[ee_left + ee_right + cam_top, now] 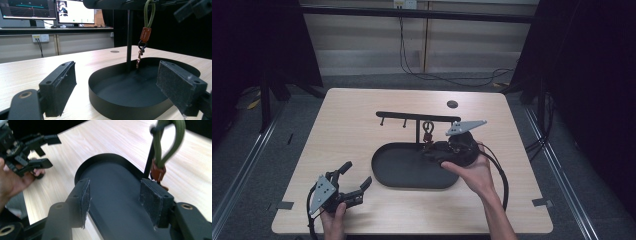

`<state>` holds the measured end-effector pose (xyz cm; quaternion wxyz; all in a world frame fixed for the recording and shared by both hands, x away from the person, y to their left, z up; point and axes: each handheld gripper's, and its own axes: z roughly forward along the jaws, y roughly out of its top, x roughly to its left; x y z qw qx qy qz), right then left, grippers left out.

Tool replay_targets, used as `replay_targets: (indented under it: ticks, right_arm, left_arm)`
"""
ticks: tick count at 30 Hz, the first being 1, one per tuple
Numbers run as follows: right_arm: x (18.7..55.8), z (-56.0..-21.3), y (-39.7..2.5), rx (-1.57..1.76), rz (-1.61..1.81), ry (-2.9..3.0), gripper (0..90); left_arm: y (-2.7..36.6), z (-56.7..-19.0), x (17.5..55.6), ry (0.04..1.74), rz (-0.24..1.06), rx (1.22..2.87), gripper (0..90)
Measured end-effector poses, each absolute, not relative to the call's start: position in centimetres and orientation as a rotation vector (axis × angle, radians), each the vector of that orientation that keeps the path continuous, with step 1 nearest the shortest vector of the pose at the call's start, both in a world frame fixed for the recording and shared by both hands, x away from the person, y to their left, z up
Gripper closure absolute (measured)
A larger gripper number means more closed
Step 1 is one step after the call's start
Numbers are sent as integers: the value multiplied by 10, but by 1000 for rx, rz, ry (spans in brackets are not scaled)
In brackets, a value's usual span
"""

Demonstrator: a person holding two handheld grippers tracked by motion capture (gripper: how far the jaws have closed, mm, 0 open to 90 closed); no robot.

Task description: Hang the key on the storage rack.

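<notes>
A black oval tray [387,170] lies mid-table, with a T-shaped rack [417,117] rising from its far side. A keychain [427,131] hangs from the rack's bar: an olive cord loop [149,12], a brown tag [145,34] and small keys [139,56]. My right gripper [434,152] hovers open over the tray's right end, and its right pad [152,200] sits just short of the brown tag [157,173]. My left gripper [358,173] stands open near the table's front left, aimed at the tray [112,105], with nothing between its pads [62,87].
A small dark round disc [452,104] sits on the table behind the rack. Two empty pegs [393,123] hang from the rack's left arm. Grey tape marks [285,205] sit at the front corners. Monitors [75,11] stand on a counter beyond the table.
</notes>
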<state>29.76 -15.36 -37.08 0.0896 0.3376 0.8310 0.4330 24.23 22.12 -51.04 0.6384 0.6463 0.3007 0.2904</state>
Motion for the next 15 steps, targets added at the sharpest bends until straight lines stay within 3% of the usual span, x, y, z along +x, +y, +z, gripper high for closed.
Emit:
replay_targets:
  ticks: [5, 11, 12, 13, 14, 15]
  right_arm:
    - [289, -401, -167, 1044, 1354, 2380, 395]
    - [273, -437, -186, 1093, 1508, 2240, 289]
    - [266, -449, -193, 1109, 1534, 2180, 215]
    - [266, -449, -193, 1109, 1534, 2180, 215]
    - [260, -458, -198, 1126, 1551, 2126, 131]
    - [260, -458, -198, 1126, 1551, 2126, 131]
  left_arm:
    - [221, -510, 242, 684, 665, 1478, 156]
    - [221, -510, 242, 684, 665, 1479, 156]
    - [221, -510, 243, 684, 665, 1477, 156]
    - [221, -510, 243, 684, 665, 1477, 156]
    - [221, -510, 242, 685, 664, 1476, 156]
    - [221, -510, 242, 685, 664, 1476, 156]
